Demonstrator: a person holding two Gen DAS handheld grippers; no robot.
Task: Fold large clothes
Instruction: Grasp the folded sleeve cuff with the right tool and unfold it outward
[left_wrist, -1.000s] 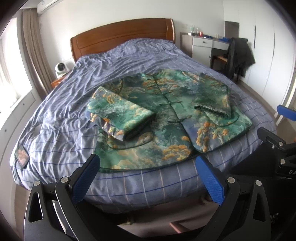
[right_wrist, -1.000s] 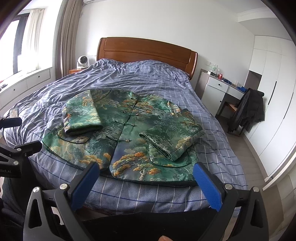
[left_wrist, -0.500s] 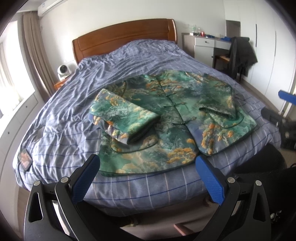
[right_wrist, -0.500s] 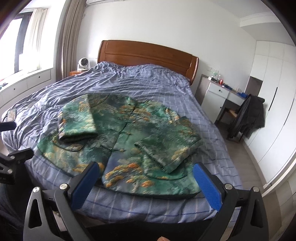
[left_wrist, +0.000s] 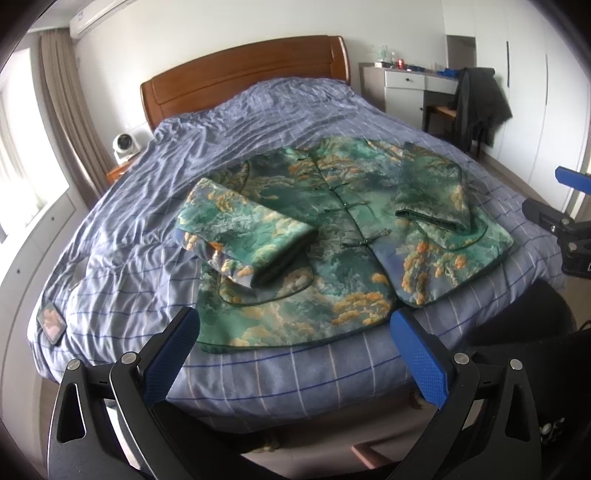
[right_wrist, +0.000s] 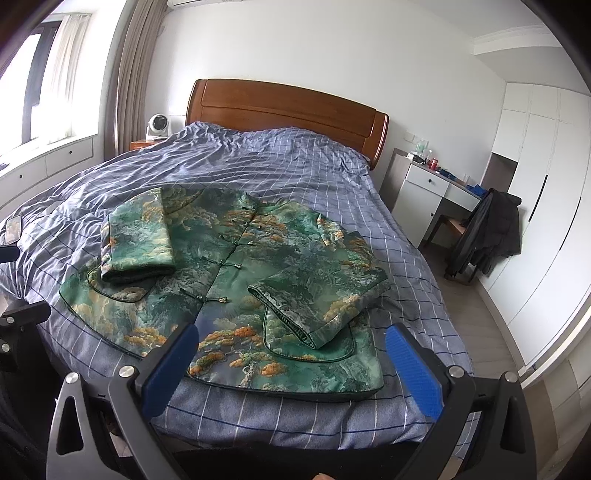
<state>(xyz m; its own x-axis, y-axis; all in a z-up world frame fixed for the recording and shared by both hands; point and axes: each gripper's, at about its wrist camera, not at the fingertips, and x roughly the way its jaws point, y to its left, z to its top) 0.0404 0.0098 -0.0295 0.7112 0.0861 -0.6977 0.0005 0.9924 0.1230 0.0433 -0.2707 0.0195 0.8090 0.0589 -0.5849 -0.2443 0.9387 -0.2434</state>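
Observation:
A green and orange patterned jacket (left_wrist: 354, 236) lies front up on the bed, hem toward me, both sleeves folded in over its front. It also shows in the right wrist view (right_wrist: 236, 280). My left gripper (left_wrist: 295, 343) is open and empty, hovering just short of the hem near the bed's foot edge. My right gripper (right_wrist: 291, 354) is open and empty, over the hem's right part. The right gripper also shows at the right edge of the left wrist view (left_wrist: 569, 221).
The bed (left_wrist: 258, 114) has a blue checked cover and a wooden headboard (right_wrist: 288, 110). A phone (left_wrist: 51, 321) lies at the bed's left edge. A white desk (right_wrist: 432, 199) and a chair with a dark coat (right_wrist: 487, 236) stand to the right.
Both grippers have moved in closer to the bed and the jacket's hem. The jacket has not moved. Both grippers stay open.

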